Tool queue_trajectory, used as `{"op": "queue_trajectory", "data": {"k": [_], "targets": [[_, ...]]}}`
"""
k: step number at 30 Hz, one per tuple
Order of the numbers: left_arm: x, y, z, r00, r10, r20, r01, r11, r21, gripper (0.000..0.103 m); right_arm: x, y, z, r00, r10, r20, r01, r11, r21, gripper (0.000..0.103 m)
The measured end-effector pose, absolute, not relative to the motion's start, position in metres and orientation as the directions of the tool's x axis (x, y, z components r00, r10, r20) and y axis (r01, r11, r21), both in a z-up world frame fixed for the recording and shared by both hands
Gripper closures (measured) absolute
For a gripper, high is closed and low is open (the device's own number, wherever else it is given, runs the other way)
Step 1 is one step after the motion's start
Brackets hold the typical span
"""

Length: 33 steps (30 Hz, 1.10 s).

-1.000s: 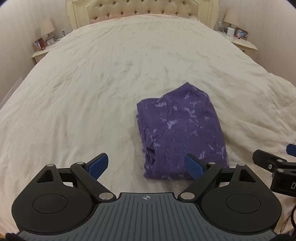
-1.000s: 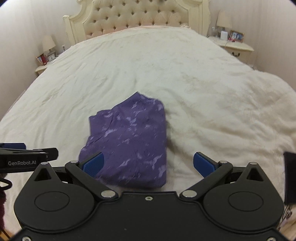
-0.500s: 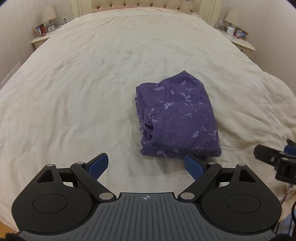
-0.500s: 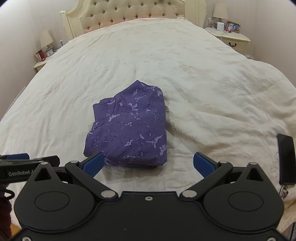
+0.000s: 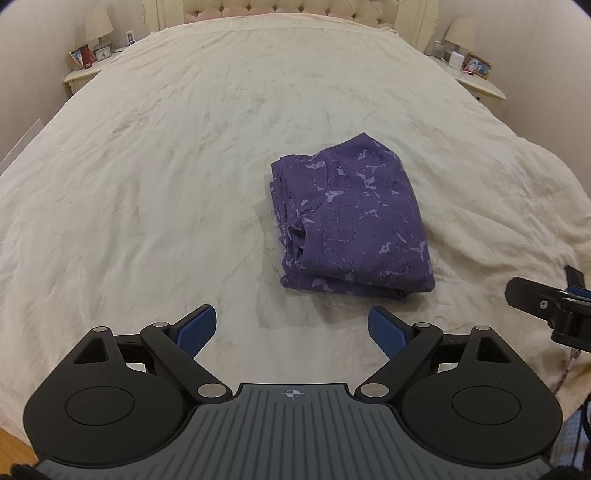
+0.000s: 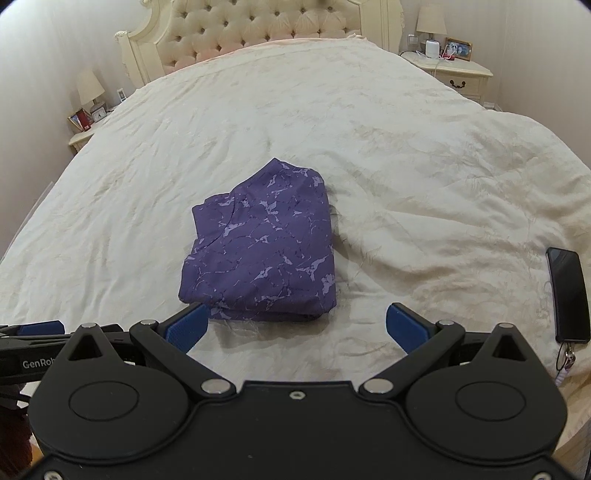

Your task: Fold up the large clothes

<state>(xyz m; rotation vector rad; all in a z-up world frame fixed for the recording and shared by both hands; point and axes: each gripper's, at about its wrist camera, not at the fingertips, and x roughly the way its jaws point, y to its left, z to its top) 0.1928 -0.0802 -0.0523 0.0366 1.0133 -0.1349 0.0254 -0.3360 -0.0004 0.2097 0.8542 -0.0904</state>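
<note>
A purple patterned garment lies folded into a compact rectangle on the cream bedspread; it also shows in the right wrist view. My left gripper is open and empty, held back from the garment's near edge. My right gripper is open and empty, its left finger close to the garment's near left corner. The right gripper shows at the right edge of the left wrist view.
A black phone with a strap lies on the bedspread at the right. A tufted headboard stands at the far end. Nightstands with lamps and frames stand at the left and right of the bed.
Both grippers have drawn back and up from the folded garment, which now sits farther from the fingers. The garment has not moved.
</note>
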Motion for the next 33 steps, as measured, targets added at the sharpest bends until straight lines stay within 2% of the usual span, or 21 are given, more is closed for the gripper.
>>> {"op": "queue_trajectory", "data": {"k": [33], "targets": [[0.179, -0.082, -0.049, 0.499, -0.095, -0.862, 0.134, 0.991, -0.031, 0.013, 0.021, -0.322, -0.005, 0.627, -0.002, -0.779, 0.187, 0.971, 0.149, 0.001]]}}
